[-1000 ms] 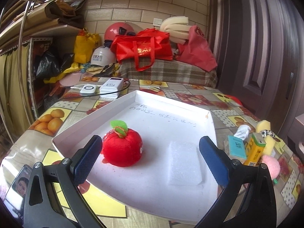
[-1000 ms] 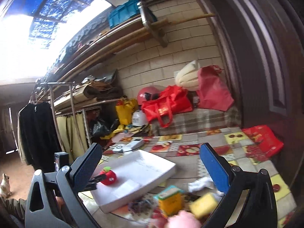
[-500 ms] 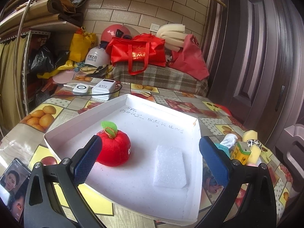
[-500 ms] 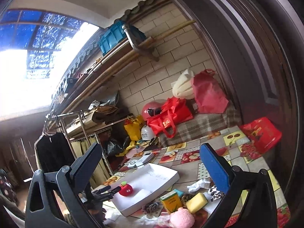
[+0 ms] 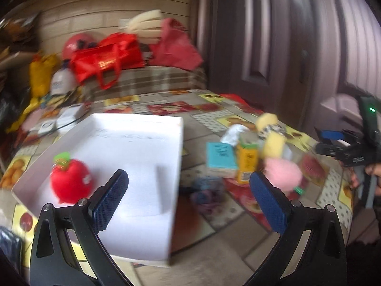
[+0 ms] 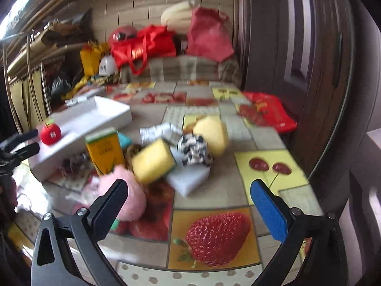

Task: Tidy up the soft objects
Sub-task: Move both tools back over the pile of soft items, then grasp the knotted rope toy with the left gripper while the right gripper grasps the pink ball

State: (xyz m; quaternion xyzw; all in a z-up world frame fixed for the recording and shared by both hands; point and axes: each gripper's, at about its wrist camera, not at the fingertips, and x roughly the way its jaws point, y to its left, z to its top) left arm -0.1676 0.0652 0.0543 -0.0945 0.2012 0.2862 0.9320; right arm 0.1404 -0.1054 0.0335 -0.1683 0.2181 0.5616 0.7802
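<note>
**Q:** What does your left wrist view give you?

**Me:** My left gripper [image 5: 188, 200] sits at the bottom of the frame, its blue-padded fingers [image 5: 109, 200] spread wide with nothing between them. Left of centre is the white tray [image 5: 142, 128]; a red plush apple [image 5: 70, 182] lies in its lower-left part and a white foam block [image 5: 145, 190] just right of it. Faint handwriting runs along the tray's far floor, too blurred for me to read. Right of the tray I see a teal box [image 5: 220, 156] and a yellow carton [image 5: 246, 162], both with print I cannot make out, then a pink pompom [image 5: 283, 174] and a yellow sponge [image 5: 275, 144]. At the right edge is my other tool.

**Q:** And the right wrist view?

**Me:** My right gripper [image 6: 189, 211] is at the bottom, fingers wide apart and empty, above the fruit-print tablecloth [image 6: 214, 236]. The soft pile fills the middle — pompom [image 6: 126, 195] lower left, a sponge [image 6: 153, 160] beside it, a second yellow sponge [image 6: 212, 134] further up, a black-and-white cloth ball [image 6: 195, 152] between them, a white foam slab [image 6: 188, 178] underneath. The carton [image 6: 104, 151] stands left of centre, its label unreadable. The tray [image 6: 95, 119] and apple [image 6: 50, 131] are at mid-left — the apple's white patch shows a red mark I cannot read.
</note>
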